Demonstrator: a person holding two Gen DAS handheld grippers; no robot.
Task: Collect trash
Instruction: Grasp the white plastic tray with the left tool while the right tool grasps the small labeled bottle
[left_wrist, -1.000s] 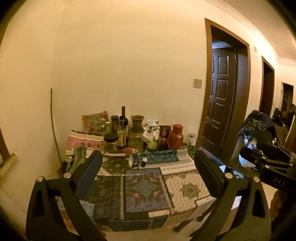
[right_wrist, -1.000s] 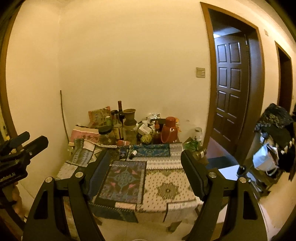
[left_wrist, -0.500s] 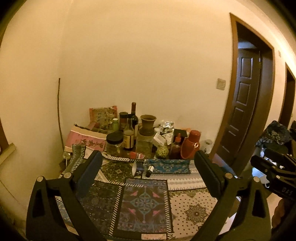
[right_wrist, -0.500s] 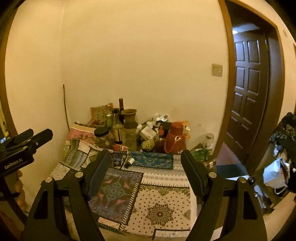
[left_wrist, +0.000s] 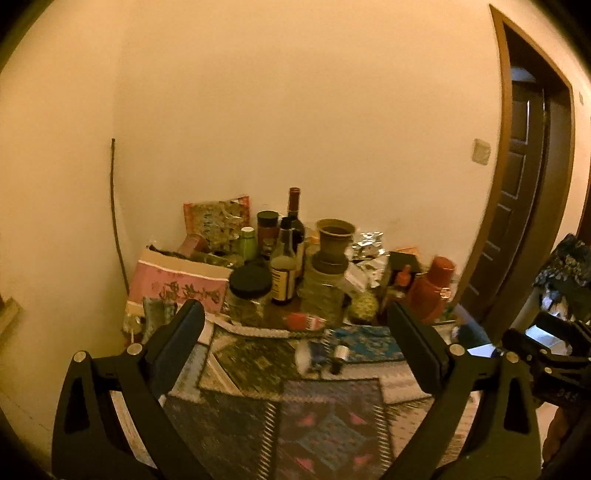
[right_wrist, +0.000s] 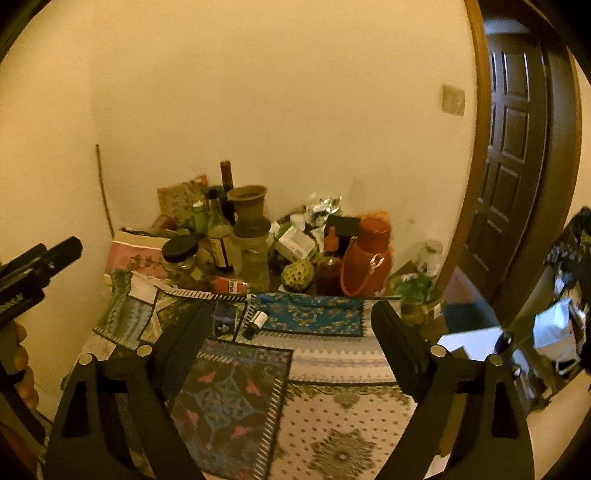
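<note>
Both grippers are hanging wide open and empty: the left gripper (left_wrist: 295, 334) and right gripper (right_wrist: 291, 325) are facing the patchwork tablecloth (right_wrist: 325, 413). Trash candidates are lying just in front of the red thermos (right_wrist: 365, 254)'s row: a small dropper bottle (right_wrist: 257, 322) beside a dark carton (right_wrist: 224, 319), both tipped over. They are probably light; the bottle may be slippery and rolling, so pinching across its body seems safest
</note>
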